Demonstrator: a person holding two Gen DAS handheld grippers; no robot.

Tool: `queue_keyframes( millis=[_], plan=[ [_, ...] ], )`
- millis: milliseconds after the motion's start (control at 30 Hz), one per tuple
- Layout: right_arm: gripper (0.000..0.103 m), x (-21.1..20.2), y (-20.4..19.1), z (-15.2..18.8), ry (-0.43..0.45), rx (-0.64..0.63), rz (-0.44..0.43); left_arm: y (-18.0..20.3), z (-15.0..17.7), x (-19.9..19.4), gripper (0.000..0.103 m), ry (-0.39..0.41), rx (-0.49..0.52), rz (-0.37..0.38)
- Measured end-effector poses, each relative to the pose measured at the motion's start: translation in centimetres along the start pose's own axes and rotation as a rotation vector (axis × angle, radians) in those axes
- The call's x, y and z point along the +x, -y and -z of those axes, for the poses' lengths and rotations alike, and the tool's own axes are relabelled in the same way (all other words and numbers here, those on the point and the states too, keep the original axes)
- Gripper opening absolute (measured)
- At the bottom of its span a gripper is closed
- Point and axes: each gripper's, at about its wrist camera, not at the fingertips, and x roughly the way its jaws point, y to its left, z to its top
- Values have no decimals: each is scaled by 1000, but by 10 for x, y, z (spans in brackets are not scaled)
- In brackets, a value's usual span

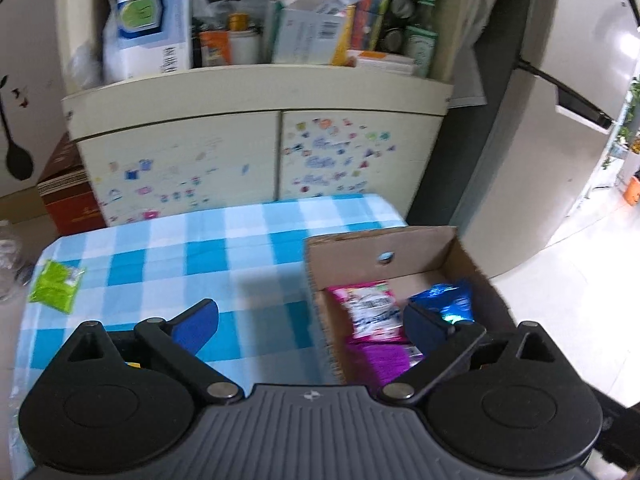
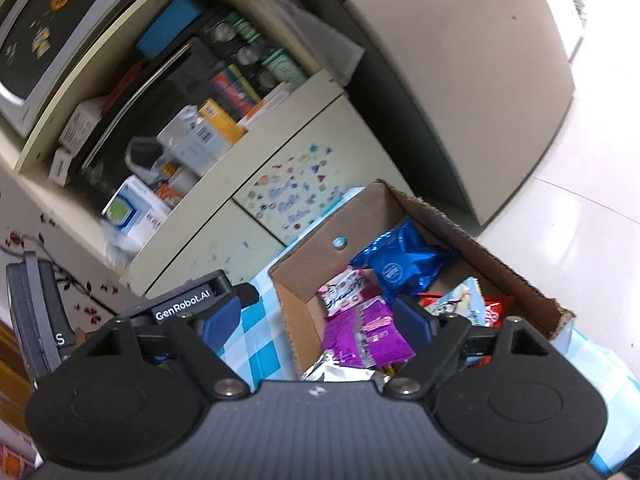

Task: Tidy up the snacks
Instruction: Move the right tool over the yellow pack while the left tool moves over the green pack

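So: snacks are mostly in the cardboard box [image 1: 416,244], which sits on the right side of the blue-checked tablecloth [image 1: 208,248]. In the box I can see a pink-and-white packet [image 1: 372,308], a purple packet [image 2: 366,332], a blue foil bag [image 2: 400,262], a pale packet with a cartoon print [image 2: 460,300] over something red, and a crinkled silver wrapper [image 2: 336,372] at the near end. One green packet [image 1: 56,286] lies outside the box, alone near the cloth's left edge, well apart from it.

My left gripper [image 1: 312,320] is spread wide with nothing between the fingers; it straddles the box's left wall, left finger over the cloth, right finger inside the box just beside the blue bag. My right gripper [image 2: 316,320] is also apart and empty, right finger above the packets, left finger outside the box wall. The left gripper's body shows beside it in the right wrist view.

Behind the table: cream cabinet [image 1: 256,152] with stickers on both doors, shelf above crammed with boxes and bottles. Grey fridge [image 1: 560,120] to its right.
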Motion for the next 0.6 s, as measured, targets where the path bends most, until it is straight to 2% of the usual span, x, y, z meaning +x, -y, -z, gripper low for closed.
queue_keyframes(
  millis=[300,600],
  plan=[
    [84,8,-17,10,-11,-86,-30,-38,8,-2,101,-26,-21,-110],
    [84,16,-38,23,-20,-207,-42,-65,15,-4,101,-49,-44,-131]
  ],
)
